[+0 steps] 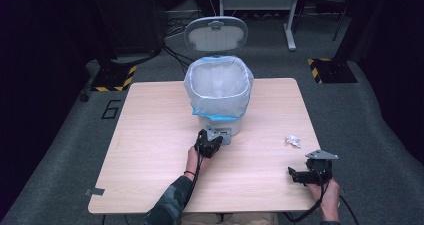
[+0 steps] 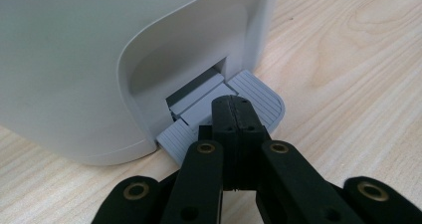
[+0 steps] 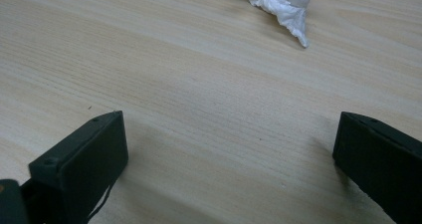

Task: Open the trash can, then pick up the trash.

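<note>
Centre-left of the high view: left gripper sits at the foot of the white pedal bin, jaws closed tight together with nothing between them, tips pressing down on the grey foot pedal. Lid stands up and open at top centre, and a pale bag liner folds over the rim. Bin looks like light hollow plastic and could skid on the smooth wooden table if pushed sideways, so pressure should go straight down on the ribbed pedal; the ribs give some bite.

Moving right, the crumpled tissue lies on bare wood at right-centre of the high view, well apart from the bin. In the right gripper view it sits at the upper right of the frame, ahead of the jaws. Judged very light, soft, squashes to nothing, no breakage risk; may slip out of a loose pinch. Best grabbed across the bulky middle, not the thin tail that points down.

Lower right of the high view: right gripper is low over the table, jaws wide apart and empty, near the tissue but not touching it.
</note>
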Motion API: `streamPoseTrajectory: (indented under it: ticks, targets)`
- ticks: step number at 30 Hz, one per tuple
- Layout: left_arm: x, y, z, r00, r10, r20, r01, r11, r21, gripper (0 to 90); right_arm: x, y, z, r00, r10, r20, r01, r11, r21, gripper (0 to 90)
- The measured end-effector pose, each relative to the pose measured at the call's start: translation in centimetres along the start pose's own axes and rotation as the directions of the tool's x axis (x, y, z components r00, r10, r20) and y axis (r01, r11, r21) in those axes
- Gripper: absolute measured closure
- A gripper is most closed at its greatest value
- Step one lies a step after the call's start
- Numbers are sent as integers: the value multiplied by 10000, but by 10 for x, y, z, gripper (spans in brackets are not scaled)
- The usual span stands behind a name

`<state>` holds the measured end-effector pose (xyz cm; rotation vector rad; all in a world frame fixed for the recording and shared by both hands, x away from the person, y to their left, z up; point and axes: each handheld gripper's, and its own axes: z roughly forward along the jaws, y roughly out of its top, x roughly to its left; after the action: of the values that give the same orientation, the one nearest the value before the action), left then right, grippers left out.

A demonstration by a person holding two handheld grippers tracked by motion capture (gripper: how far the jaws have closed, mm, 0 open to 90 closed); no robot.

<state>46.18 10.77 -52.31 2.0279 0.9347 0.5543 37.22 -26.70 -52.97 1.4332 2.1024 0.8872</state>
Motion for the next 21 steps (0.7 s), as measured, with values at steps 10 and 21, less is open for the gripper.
streamPoseTrajectory:
  ticks: [10, 21]
  targets:
    - [1, -2, 0, 9999, -113, 60, 114, 9998, -155, 900, 0, 0, 0, 10000, 1, 2, -1, 10000, 2, 0]
    - [4, -2, 0, 9990, -346, 268, 351, 9992, -195, 900, 0, 0, 0, 9999, 96, 77, -95, 10000, -18, 0]
